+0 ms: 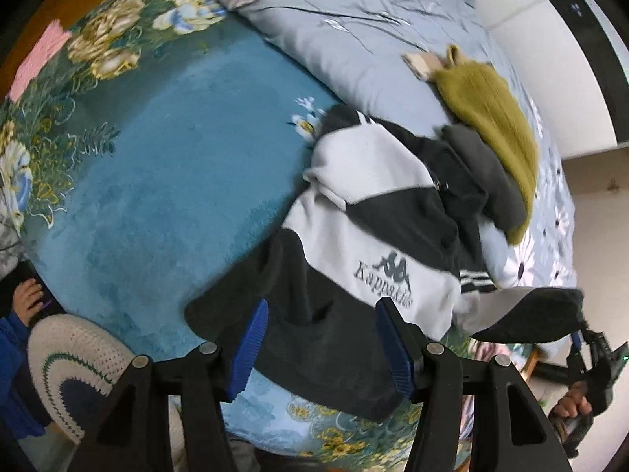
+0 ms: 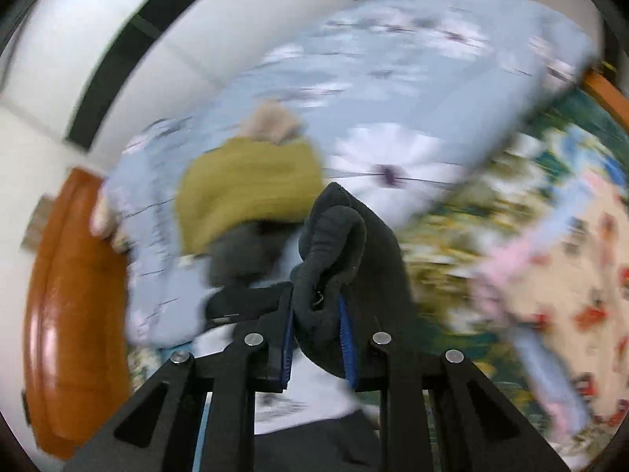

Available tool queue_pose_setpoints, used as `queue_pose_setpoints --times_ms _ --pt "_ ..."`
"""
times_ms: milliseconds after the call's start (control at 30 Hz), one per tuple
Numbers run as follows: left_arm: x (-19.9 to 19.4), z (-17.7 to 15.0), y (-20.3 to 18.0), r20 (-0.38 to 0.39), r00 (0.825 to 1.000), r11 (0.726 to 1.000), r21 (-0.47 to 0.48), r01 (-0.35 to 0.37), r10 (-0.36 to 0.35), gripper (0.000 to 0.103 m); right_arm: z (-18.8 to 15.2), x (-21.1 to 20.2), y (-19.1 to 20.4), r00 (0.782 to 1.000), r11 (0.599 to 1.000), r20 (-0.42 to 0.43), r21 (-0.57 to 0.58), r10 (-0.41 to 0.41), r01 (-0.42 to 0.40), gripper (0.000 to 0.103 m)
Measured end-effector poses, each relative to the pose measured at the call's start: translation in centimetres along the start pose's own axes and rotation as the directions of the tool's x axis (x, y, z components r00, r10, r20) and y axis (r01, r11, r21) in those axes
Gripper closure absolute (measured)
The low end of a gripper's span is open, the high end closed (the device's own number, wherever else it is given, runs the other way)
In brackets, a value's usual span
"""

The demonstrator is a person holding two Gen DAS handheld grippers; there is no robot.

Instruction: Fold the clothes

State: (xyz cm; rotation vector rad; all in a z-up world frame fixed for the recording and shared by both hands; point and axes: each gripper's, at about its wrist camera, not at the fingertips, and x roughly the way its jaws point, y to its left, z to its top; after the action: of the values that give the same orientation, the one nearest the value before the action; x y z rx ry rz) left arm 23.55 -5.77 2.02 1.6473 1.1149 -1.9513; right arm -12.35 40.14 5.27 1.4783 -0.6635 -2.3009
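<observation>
**Right gripper lifts a dark part of the sweatshirt, left gripper is wide apart**

The black and white sweatshirt (image 1: 365, 244) lies half on the blue flowered blanket (image 1: 157, 181) of the bed and half against the grey-blue duvet (image 1: 354, 31). The left gripper (image 1: 322, 346) has its fingers spread wide just over the dark lower hem and pinches nothing. The right gripper (image 2: 316, 334) is closed on a thick dark fold of the sweatshirt, held up from the bed; this view is blurred. An olive-green sweater (image 1: 491, 110) rests on the duvet, touching the sweatshirt's upper end.
</observation>
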Motion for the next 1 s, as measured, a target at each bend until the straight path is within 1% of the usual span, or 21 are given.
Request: queue_pose_setpoints --times_ms 133,267,333,433,533,567,633,667,900,1000 --pt "0.5 1.5 2.2 -0.009 0.999 0.999 -0.044 0.032 -0.033 0.042 -1.8 3.7 9.4 0.993 0.985 -0.058 -0.133 0.1 -0.107 0.082" --pt "1.1 3.0 4.5 -0.017 0.998 0.994 -0.088 0.062 -0.064 0.042 -5.0 9.9 16.5 0.98 0.969 -0.16 -0.197 0.12 -0.151 0.082" --pt "1.7 3.3 5.7 -0.034 0.997 0.992 -0.107 0.061 -0.065 0.042 -6.7 13.0 19.5 0.971 0.962 -0.21 -0.22 0.118 -0.164 0.082" --pt "2.8 3.6 7.3 -0.061 0.996 0.99 -0.129 0.056 -0.065 0.042 -9.3 17.4 22.1 0.956 0.959 -0.278 -0.235 0.092 -0.161 0.083" --pt "3.9 3.7 8.6 -0.079 0.994 0.986 -0.156 0.06 -0.072 0.042 -11.9 21.9 24.7 0.937 0.955 -0.344 -0.25 0.066 -0.159 0.083" --pt "4.2 3.7 8.9 -0.085 0.994 0.985 -0.163 0.058 -0.073 0.042 -13.0 23.4 25.5 0.929 0.951 -0.367 -0.271 0.042 -0.15 0.083" --pt "4.9 3.7 9.5 -0.099 0.992 0.982 -0.178 0.056 -0.074 0.042 -14.9 26.1 26.5 0.914 0.935 -0.403 -0.338 -0.037 -0.111 0.083" --pt "5.2 3.7 9.7 -0.105 0.992 0.981 -0.184 0.054 -0.074 0.042 -15.5 27.1 26.7 0.908 0.928 -0.414 -0.359 -0.066 -0.097 0.083" --pt "7.2 3.6 10.4 -0.156 0.987 0.984 -0.179 0.02 -0.048 0.042 -18.2 31.8 26.4 0.869 0.901 -0.458 -0.433 -0.186 -0.035 0.082" --pt "7.7 3.7 10.2 -0.169 0.985 0.987 -0.158 0.005 -0.032 0.041 -19.3 33.9 26.3 0.848 0.885 -0.473 -0.465 -0.238 -0.011 0.078"
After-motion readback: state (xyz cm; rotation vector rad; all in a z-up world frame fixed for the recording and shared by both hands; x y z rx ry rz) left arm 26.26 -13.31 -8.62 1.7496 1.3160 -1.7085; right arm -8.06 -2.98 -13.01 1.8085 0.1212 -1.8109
